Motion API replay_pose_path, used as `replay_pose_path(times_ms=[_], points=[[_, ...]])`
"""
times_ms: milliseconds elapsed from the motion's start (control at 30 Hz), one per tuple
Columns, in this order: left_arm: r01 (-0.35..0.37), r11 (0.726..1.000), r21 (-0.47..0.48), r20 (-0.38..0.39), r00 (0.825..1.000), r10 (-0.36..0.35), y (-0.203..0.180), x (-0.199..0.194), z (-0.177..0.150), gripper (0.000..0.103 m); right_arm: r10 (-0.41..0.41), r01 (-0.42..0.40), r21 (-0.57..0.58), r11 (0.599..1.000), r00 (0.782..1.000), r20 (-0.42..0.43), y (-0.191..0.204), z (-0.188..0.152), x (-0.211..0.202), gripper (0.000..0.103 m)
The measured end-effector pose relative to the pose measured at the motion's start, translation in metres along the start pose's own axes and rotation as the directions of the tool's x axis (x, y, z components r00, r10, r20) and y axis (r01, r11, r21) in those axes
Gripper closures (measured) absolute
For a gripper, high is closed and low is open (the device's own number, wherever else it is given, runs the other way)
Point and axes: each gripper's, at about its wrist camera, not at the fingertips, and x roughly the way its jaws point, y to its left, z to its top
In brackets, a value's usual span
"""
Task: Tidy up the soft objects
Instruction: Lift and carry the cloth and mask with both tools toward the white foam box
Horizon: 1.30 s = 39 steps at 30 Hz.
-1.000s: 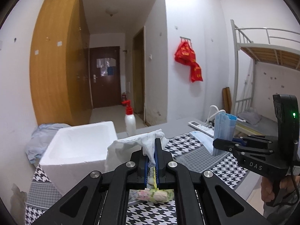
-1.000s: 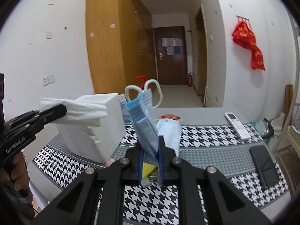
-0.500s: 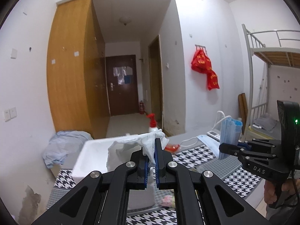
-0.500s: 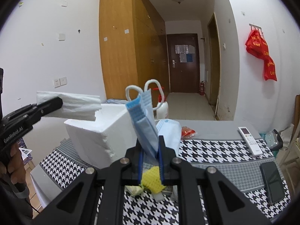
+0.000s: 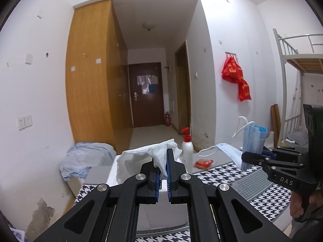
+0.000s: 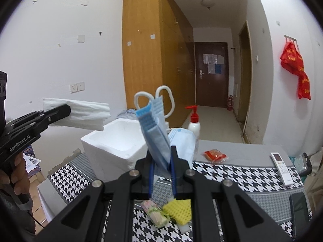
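My left gripper [image 5: 163,161] is shut on a crumpled white tissue [image 5: 141,157], held in the air above the table. The right wrist view shows the same tissue [image 6: 86,115] sticking out flat from the left gripper [image 6: 64,110], up and left of the white foam box [image 6: 117,141]. My right gripper [image 6: 162,158] is shut on a stack of blue face masks [image 6: 156,129] with white ear loops, standing upright. From the left wrist, the right gripper [image 5: 245,157] and its masks [image 5: 253,141] hang at the right.
On the houndstooth tablecloth [image 6: 232,173] lie a loose mask [image 6: 183,141], a yellow sponge [image 6: 178,208], a floral packet [image 6: 157,214], a red packet [image 6: 215,154], a remote [image 6: 281,168] and a phone [image 6: 299,203]. A pump bottle [image 6: 194,125] stands behind the box.
Both grippers have risen and tipped upward, so the table and foam box sit lower in view. Each still grips its load: tissue on the left, masks on the right.
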Motion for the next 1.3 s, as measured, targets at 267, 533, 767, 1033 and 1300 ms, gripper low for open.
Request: replay_pose_path(times_ms=[267,533,767,1033,1300], points=[[-0.053,0.998,-0.016,-0.001,0.999,0.053,0.019,-0.004,0.0,0.097,0.044,-0.045,-0.012,0.999,0.999,-0.021,0.013,0.006,0.02,0.086],[-0.125,0.991,-0.045,-0.01,0.992,0.125,0.045,-0.01,-0.006,0.097,0.087,-0.088,-0.044,0.995,0.996,-0.029,0.032,0.016,0.036,0.086],[-0.182,0.982,-0.057,-0.023,0.983,0.181,0.062,-0.014,-0.013,0.097,0.11,-0.112,-0.07,0.991,0.993,-0.042,0.048,0.026,0.051,0.086],[-0.228,0.97,-0.083,-0.051,0.973,0.224,0.079,-0.012,-0.021,0.097,0.132,-0.138,-0.084,0.987,0.988,-0.075,0.062,0.031,0.073,0.086],[-0.234,0.967,-0.101,-0.075,0.971,0.227,0.093,-0.003,-0.027,0.097,0.139,-0.149,-0.085,0.985,0.983,-0.117,0.067,0.033,0.095,0.086]])
